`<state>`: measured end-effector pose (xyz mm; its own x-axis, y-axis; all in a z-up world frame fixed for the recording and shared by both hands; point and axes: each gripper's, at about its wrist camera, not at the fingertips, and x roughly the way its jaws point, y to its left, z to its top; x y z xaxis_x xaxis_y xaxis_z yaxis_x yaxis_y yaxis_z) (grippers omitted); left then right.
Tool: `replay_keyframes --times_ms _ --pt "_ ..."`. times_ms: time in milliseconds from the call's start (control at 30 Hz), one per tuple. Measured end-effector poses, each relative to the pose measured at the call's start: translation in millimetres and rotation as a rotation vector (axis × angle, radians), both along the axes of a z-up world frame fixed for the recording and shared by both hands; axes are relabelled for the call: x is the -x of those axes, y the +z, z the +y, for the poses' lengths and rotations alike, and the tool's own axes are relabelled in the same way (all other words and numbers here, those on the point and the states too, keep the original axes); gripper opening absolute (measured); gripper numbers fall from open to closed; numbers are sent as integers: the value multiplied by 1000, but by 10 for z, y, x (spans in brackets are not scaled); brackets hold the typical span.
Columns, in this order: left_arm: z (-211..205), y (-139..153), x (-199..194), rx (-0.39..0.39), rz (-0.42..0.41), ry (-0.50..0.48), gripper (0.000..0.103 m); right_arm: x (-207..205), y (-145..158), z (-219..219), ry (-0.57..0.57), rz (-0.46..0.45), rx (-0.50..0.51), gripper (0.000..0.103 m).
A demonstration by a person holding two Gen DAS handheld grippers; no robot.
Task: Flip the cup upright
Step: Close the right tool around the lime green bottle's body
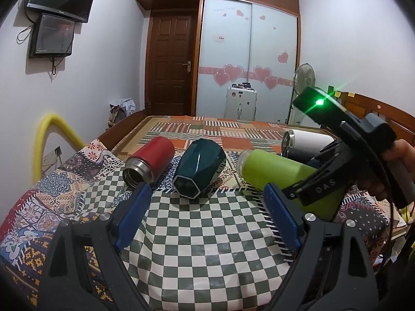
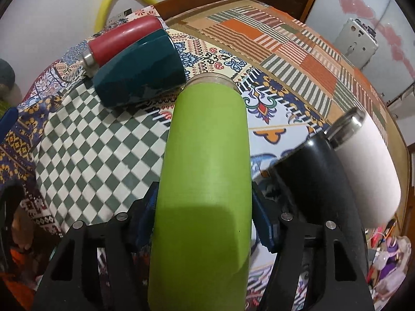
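A lime-green cup [image 2: 205, 181] lies on its side on the patterned cloth, its mouth pointing away from me. My right gripper [image 2: 205, 207] is shut on its body, blue pads pressed on both sides. In the left wrist view the green cup [image 1: 275, 171] lies at the right with the right gripper [image 1: 298, 194] clamped on it. My left gripper [image 1: 207, 207] is open and empty above the checkered cloth [image 1: 202, 233], in front of the row of cups.
A red cup [image 1: 150, 160], a dark teal faceted cup [image 1: 197, 171], a black cup [image 2: 306, 171] and a white cup [image 2: 368, 165] also lie on their sides. The bed's wooden edge [image 1: 122, 127] and a yellow tube [image 1: 49, 134] are at the left.
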<state>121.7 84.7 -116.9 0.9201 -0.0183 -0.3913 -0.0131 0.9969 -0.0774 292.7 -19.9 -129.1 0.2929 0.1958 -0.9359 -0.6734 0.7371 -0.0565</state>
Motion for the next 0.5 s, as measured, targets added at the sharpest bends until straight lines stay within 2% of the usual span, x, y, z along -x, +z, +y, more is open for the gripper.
replay_keyframes --times_ms 300,500 --pt "-153 124 198 -24 -15 -25 89 312 208 -158 9 -27 -33 62" --pt "-181 160 383 -18 -12 -29 89 542 183 -141 37 -35 -51 62"
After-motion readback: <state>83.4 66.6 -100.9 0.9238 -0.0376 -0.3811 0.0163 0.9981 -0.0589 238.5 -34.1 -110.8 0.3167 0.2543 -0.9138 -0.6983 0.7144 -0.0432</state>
